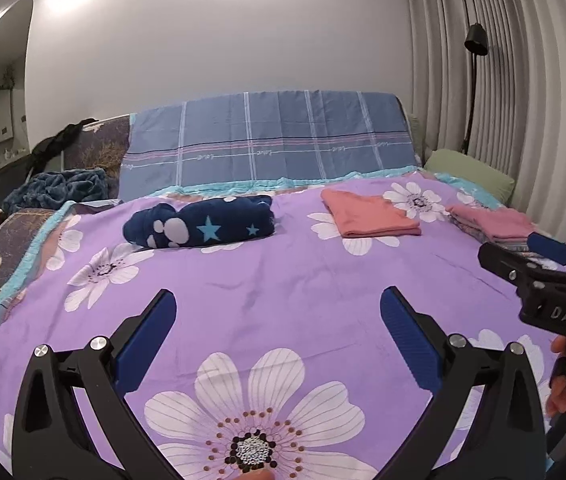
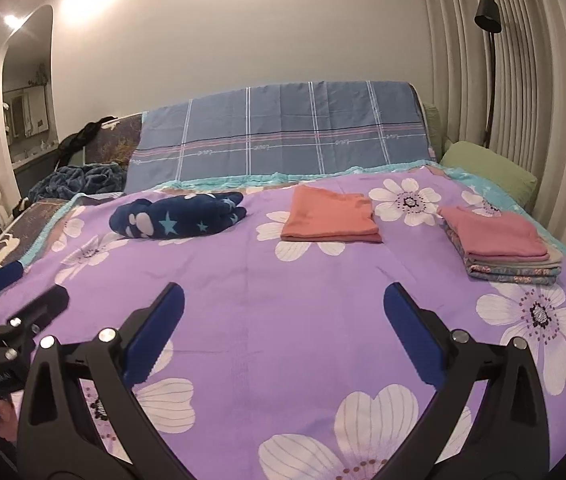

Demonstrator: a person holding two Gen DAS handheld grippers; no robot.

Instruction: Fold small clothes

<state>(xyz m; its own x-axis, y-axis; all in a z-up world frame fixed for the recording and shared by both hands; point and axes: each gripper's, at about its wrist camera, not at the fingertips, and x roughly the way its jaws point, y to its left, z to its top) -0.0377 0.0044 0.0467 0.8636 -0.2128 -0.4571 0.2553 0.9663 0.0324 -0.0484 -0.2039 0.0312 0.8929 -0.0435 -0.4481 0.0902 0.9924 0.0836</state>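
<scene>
Reference landmark: the purple floral bedspread (image 1: pixel 283 280).

**Gripper pose.** The left gripper (image 1: pixel 279 308) hangs low over the near part of the bedspread, pointing toward the headboard end. Its blue-padded fingers (image 1: pixel 151 332) are spread wide with nothing between them. The right gripper (image 2: pixel 283 304) sits at a similar height over the near part of the bedspread, also aimed at the far end, fingers splayed apart and empty. Each gripper shows at the edge of the other's view, so the two are side by side.

**Task items.** All clothing lies on the far half of the bedspread.
- A navy fleece garment (image 2: pixel 179 216) with star and paw prints lies bunched and unfolded at the far left.
- A folded salmon garment (image 2: pixel 331 220) lies flat at the far centre, well apart from the navy piece.
- A stack of folded clothes (image 2: pixel 503 248), pink piece on top, stands near the right edge of the bedspread.

**Surroundings.** A blue plaid cover (image 1: pixel 271 140) stands upright behind the bedspread. A green pillow (image 2: pixel 491 172) lies at its far right corner.
</scene>
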